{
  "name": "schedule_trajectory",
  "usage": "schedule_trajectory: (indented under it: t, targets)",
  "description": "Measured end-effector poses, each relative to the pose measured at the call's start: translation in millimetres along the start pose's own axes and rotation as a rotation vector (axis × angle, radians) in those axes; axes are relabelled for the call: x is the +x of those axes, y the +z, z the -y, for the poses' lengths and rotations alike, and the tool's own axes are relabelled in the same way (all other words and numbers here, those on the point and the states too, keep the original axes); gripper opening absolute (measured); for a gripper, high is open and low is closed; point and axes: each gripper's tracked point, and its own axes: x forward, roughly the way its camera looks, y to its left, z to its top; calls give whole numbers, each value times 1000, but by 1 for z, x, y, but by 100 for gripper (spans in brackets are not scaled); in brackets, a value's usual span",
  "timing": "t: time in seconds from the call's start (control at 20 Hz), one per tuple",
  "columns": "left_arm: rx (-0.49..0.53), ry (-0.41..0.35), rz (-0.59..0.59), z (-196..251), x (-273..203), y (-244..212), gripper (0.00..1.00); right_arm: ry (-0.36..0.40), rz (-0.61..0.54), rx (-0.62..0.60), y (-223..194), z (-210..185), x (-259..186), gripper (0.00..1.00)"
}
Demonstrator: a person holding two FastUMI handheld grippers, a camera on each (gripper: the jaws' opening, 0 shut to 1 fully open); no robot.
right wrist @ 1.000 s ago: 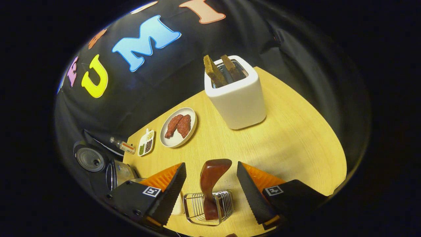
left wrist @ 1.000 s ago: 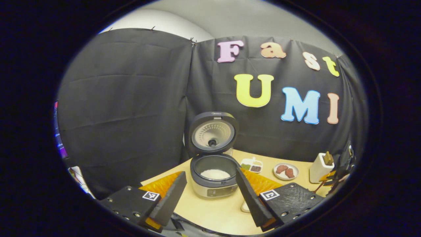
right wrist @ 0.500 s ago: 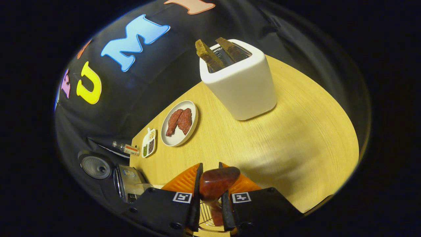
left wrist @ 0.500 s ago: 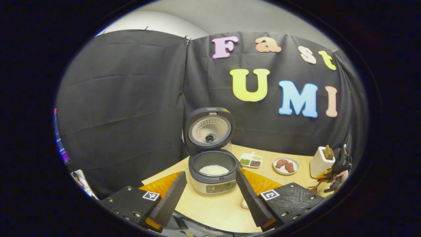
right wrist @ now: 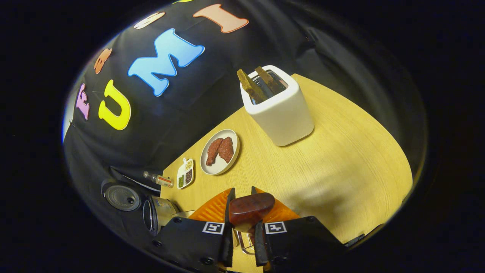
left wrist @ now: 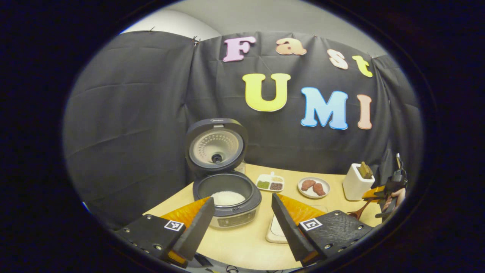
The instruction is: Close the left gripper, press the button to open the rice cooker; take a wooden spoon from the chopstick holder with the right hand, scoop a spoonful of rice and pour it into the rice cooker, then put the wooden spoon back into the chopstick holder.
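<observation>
The grey rice cooker (left wrist: 227,206) stands open, its lid (left wrist: 216,146) upright, with white rice (left wrist: 227,198) in the pot. My left gripper (left wrist: 242,227) hangs open in front of it, holding nothing. My right gripper (right wrist: 241,201) is shut on the handle of the dark red-brown wooden spoon (right wrist: 251,206), just above the wire chopstick holder (right wrist: 244,242). In the left gripper view the right gripper (left wrist: 386,189) is at the far right, with the spoon (left wrist: 358,214) hanging below it. The cooker (right wrist: 159,212) also appears low on the left of the right gripper view.
A white toaster (right wrist: 282,112) with two slices stands at the back right of the wooden table (right wrist: 341,159). A plate of meat (right wrist: 219,151), a small divided tray (right wrist: 185,173) and a little bottle (right wrist: 159,179) lie towards the cooker. A white dish (left wrist: 276,230) sits partly behind my left gripper's finger.
My right gripper closed on the spoon's handle and has risen a little with it, away from the toaster. My left gripper stayed open and swung right, so the cooker sits further left in its view.
</observation>
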Motion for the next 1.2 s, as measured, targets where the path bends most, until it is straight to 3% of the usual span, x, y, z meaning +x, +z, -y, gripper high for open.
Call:
schedule_trajectory:
  t: [0.3, 0.35, 0.4, 0.8, 1.05, 1.2]
  targets:
    - [18, -158, 25, -15, 59, 24, 94, -74, 158, 12, 10, -13, -60, 24]
    - [26, -184, 27, -18, 68, 25, 94, -90, 183, 16, 10, -14, -71, 20]
    - [36, -208, 27, -21, 76, 27, 94, -102, 208, 23, 8, -15, -82, 24]
    - [60, -389, 26, -32, 123, 15, 94, -204, 359, 74, -25, -26, -132, 24]
    - [45, -444, 3, -37, 138, 8, 94, -211, 371, 106, -52, -49, -142, 24]
    - [48, -465, 0, -42, 141, 9, 94, -170, 354, 114, -65, -81, -135, 24]
